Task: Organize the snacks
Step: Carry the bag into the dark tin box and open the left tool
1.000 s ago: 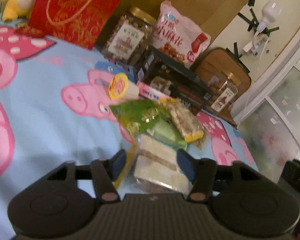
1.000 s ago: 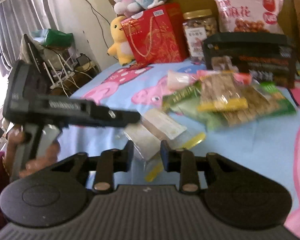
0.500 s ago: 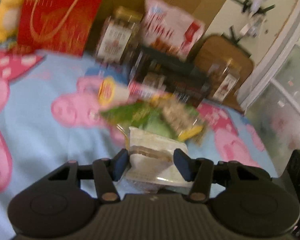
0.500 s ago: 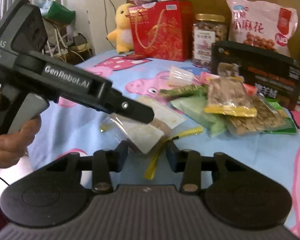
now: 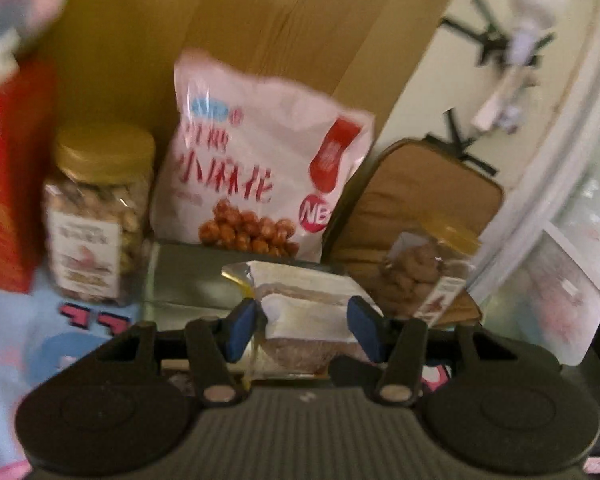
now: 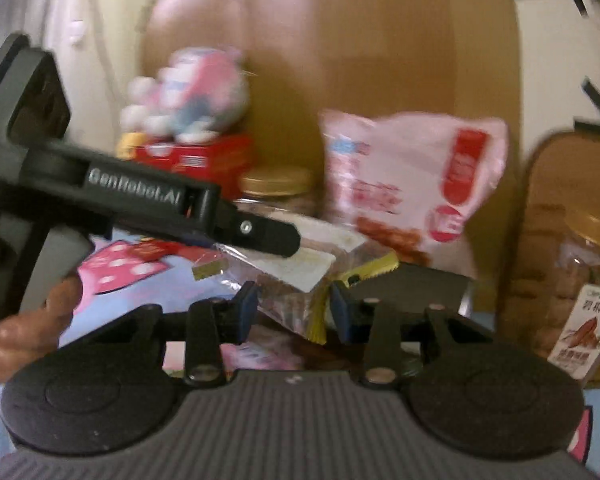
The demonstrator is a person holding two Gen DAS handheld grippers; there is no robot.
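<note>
Left wrist view: the left hand-held gripper [image 5: 302, 330] has its blue pads [image 5: 241, 330] pressed against the two sides of a clear-wrapped snack packet [image 5: 306, 312], which is lifted and sits between the fingers. Straight ahead of the gripper and beyond the packet lies a dark box [image 5: 188, 276]. Behind the box a pink snack bag [image 5: 260, 168] leans against a brown board [image 5: 260, 28]. To the gripper's left front stands a gold-lidded jar of nuts [image 5: 96, 216], and further left a red gift box [image 5: 8, 184]. To the right front is a second jar [image 5: 424, 276] in front of a tan cushion [image 5: 428, 196].

Right wrist view: the right hand-held gripper [image 6: 294, 312] closes on the near corner of the same snack packet [image 6: 296, 276], by its yellow edge strip. The left hand-held gripper [image 6: 260, 236] comes in from the left, gripping the packet from above, with the person's hand [image 6: 28, 320] on its handle. Ahead are the pink snack bag [image 6: 412, 184] and the gold-lidded jar [image 6: 278, 190]; to the right, the second jar [image 6: 580, 288]. A plush toy [image 6: 188, 96] sits on the red gift box [image 6: 204, 160], ahead and left. The frame is motion-blurred.
</note>
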